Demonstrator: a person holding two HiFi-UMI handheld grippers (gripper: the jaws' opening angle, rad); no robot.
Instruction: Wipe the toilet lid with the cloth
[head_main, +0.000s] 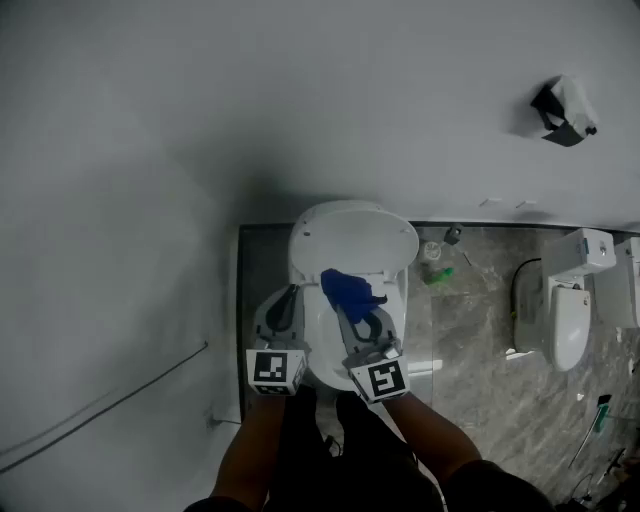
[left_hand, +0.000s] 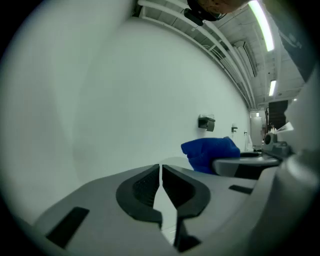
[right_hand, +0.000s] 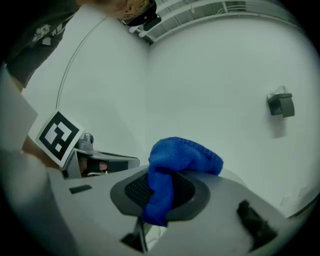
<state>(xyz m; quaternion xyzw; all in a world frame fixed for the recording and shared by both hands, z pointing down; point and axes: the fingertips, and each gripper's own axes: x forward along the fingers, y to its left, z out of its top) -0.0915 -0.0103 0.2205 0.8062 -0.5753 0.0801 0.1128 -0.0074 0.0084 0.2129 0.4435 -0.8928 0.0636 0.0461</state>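
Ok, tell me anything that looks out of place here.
Loose clutter lies on the floor right of the toilet: a green item and a small dark one, too small to identify. Nothing else stands out; the right gripper is shut on the blue cloth.
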